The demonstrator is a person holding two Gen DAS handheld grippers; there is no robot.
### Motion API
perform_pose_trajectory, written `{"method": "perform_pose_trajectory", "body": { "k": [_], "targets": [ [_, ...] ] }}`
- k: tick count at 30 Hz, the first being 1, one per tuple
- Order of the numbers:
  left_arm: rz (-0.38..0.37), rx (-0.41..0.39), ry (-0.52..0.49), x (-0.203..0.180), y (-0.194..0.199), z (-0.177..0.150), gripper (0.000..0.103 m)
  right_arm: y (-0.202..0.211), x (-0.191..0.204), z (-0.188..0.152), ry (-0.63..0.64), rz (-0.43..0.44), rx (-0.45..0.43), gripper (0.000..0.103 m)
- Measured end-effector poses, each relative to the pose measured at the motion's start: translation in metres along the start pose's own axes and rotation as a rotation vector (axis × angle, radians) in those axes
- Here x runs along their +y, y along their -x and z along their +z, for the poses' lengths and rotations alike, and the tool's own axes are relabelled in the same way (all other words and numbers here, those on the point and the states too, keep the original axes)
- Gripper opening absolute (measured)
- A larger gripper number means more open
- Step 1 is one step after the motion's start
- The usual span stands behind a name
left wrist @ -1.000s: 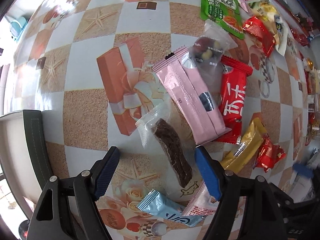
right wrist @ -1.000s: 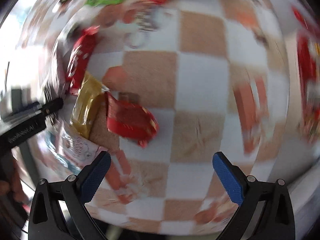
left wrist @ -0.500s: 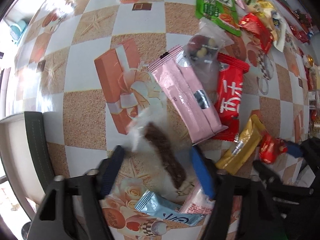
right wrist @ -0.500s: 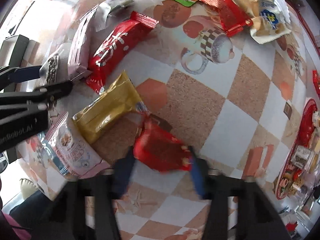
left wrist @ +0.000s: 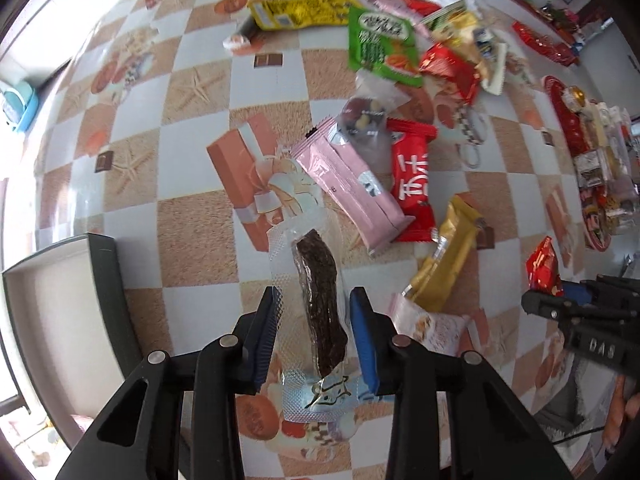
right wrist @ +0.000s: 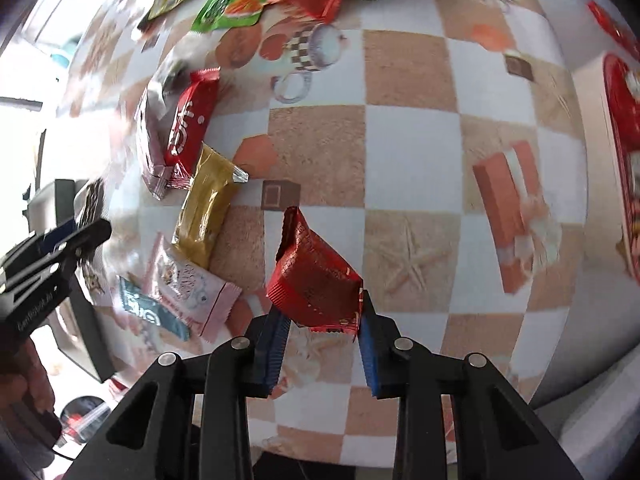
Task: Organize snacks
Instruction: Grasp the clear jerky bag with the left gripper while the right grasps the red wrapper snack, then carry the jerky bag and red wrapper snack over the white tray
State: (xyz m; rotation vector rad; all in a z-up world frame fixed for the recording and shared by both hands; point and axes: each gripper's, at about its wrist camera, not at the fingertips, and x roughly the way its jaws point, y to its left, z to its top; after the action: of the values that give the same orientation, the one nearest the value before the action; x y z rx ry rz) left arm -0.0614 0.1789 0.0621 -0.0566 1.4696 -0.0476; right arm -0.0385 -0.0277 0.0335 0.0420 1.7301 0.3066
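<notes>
My left gripper (left wrist: 316,332) is shut on a clear packet with a dark brown bar (left wrist: 320,300) and holds it above the table. My right gripper (right wrist: 320,336) is shut on a small red foil packet (right wrist: 312,276), also lifted; it shows in the left wrist view (left wrist: 542,266) at the right. On the checkered table (left wrist: 192,240) lie a pink packet (left wrist: 348,184), a red packet with white lettering (left wrist: 412,184), a gold packet (left wrist: 448,264), and a pale pink packet (right wrist: 192,284).
A dark-rimmed box (left wrist: 60,300) with a pale inside stands at the left. A pile of snacks with a green bag (left wrist: 380,48) and a yellow bag (left wrist: 300,12) lies at the back. A red tray (right wrist: 624,140) of snacks stands at the right.
Both grippers have closed: the left on the dark bar packet, the right on the red foil packet. Both packets have risen off the table.
</notes>
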Motion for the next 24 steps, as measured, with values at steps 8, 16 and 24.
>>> {"method": "perform_pose_trajectory", "body": {
  "k": [8,16,24],
  "targets": [
    [-0.035,-0.078,-0.007,0.030,0.044,-0.029,0.039,0.031,0.003,-0.007,-0.033,0.022,-0.029,0.034],
    [-0.032,-0.116,0.065,0.071,0.063,-0.041,0.039,0.038,0.052,-0.020,0.019,0.042,-0.047,0.034],
    [-0.016,-0.134,0.170,0.125,0.077,-0.064,0.039,0.028,0.124,-0.005,0.149,0.048,-0.046,0.034]
  ]
}}
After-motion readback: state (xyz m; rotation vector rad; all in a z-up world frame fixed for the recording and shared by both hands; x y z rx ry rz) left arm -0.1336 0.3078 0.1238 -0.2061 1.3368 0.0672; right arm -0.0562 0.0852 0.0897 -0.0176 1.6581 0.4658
